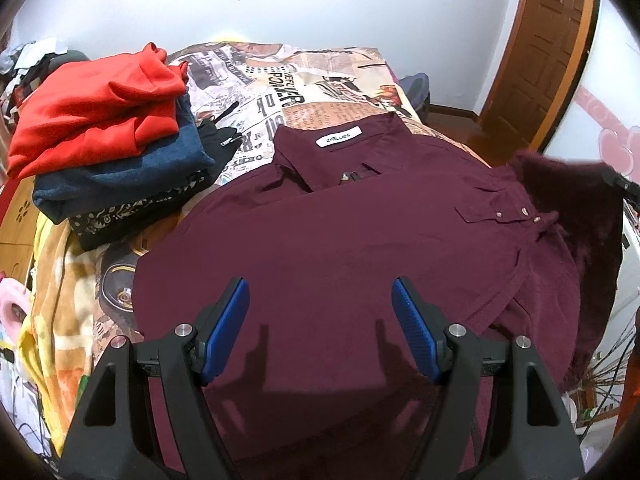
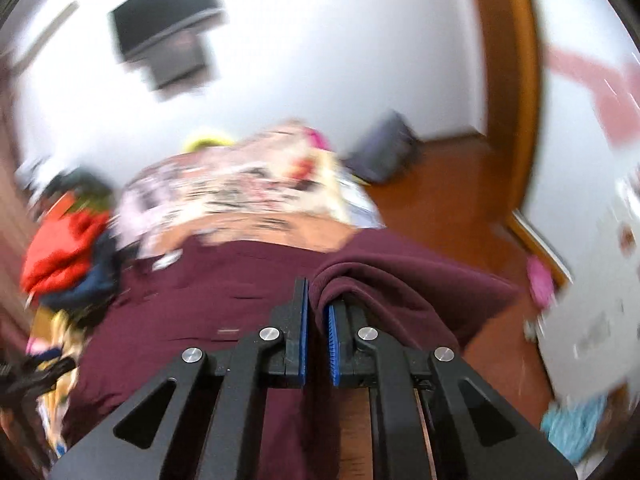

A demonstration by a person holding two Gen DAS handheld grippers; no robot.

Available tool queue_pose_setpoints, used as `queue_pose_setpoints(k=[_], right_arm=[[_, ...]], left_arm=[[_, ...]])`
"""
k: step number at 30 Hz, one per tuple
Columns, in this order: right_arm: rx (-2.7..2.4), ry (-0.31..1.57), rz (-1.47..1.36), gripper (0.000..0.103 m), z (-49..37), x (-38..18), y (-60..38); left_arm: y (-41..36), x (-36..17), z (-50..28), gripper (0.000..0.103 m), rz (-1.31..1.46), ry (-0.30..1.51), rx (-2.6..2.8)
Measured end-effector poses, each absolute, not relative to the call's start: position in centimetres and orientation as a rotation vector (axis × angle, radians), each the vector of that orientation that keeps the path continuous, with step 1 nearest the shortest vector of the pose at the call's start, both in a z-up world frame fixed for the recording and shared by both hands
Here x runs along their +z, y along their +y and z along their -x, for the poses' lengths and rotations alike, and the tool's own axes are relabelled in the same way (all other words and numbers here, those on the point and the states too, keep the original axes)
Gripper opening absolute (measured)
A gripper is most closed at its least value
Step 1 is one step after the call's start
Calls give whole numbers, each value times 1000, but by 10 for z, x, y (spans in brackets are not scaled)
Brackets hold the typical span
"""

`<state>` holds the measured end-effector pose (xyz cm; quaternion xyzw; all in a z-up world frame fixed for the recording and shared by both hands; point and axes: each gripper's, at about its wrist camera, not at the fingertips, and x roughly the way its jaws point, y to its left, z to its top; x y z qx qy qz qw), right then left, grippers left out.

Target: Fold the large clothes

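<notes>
- Step in hand: the right gripper [image 2: 316,300], clamped on a fold of the dark maroon button-up cotton shirt [image 1: 340,248], lifts its side.
- The left gripper [image 1: 320,320] hovers wide apart and empty above the shirt's near hem.
- Next, I judge, that side needs carrying across the body.

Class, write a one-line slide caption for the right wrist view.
Right hand-held gripper shut on a fold of the maroon button-up shirt, lifted over the patterned bed cover.

Maroon shirt [image 1: 340,240] under left gripper [image 1: 320,304], jaws apart, beside folded pile [image 1: 112,136].
</notes>
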<state>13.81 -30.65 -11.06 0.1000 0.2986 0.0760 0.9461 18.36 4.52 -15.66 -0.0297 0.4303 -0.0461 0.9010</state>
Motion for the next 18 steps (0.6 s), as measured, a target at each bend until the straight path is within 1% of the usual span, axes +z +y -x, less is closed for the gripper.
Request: queue_pose_setpoints(k=[2,4,8,11,12,14,16,18], right_arm=[[275,614,-139,7,-135,-108,-268],[352,655,-70,7,-135,-120,-233],[382,832,12,8,-145,-174,-194],[360,930,-14,9,-154,-204,-203],[355,949,-42,12,-156,-208,-210],[329,969,-94,12,-158,-208,-226],[309,999,-132,20,-155,-204,-240],[319,1021,-166,23,-149,-196,-244]], left_arm=[[46,-156,-182,73,67,887,-105],[48,-156,-179,73,73,887,-111],[53,-158,-175,73,75,893,-113],[57,-161,-171,73,70,903,-111],[57,-163,-170,73,69,909,-108],[58,-166,-169,73,67,916,-104],[58,-167,-168,73,69,918,-100],[57,-168,-168,73,74,917,-100]])
